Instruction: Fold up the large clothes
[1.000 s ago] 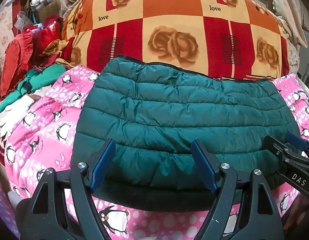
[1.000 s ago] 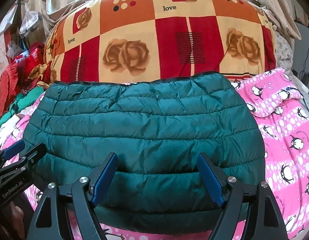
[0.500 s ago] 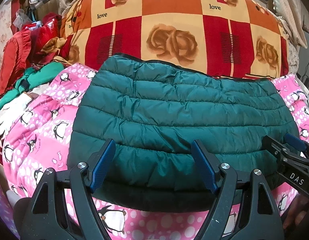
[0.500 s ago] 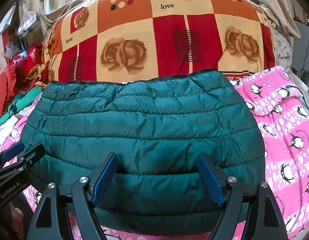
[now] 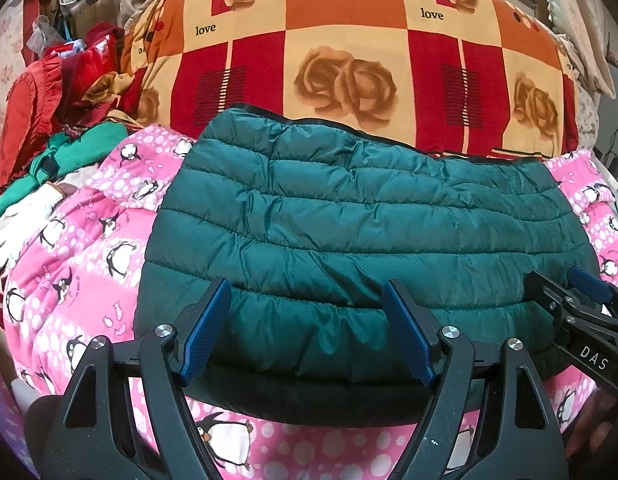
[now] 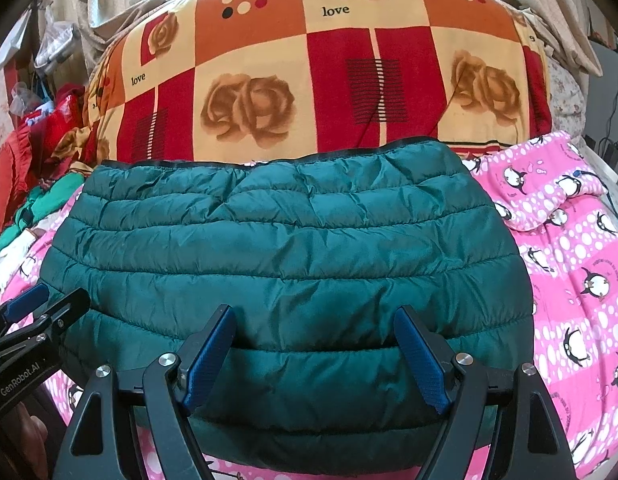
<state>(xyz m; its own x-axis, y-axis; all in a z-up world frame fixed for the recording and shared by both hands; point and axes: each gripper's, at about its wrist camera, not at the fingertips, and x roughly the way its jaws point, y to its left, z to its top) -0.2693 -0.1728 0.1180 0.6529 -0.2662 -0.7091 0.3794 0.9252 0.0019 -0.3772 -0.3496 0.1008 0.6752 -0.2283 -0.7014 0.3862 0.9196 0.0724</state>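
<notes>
A dark green quilted puffer jacket (image 5: pixel 361 232) lies folded into a wide flat bundle on the pink penguin blanket (image 5: pixel 81 248); it also shows in the right wrist view (image 6: pixel 293 256). My left gripper (image 5: pixel 307 304) is open and empty, hovering over the jacket's near left part. My right gripper (image 6: pixel 313 328) is open and empty over its near right part. Each gripper shows at the edge of the other's view: the right gripper (image 5: pixel 569 292) and the left gripper (image 6: pixel 49 300).
A large red, orange and cream rose-patterned quilt (image 5: pixel 349 52) is piled behind the jacket. Red and green clothes (image 5: pixel 41 120) are heaped at the far left. The pink blanket (image 6: pixel 569 260) extends to the right. Cables (image 6: pixel 613 148) hang at far right.
Both grippers have drawn back slightly toward me and stay open. The jacket lies still.
</notes>
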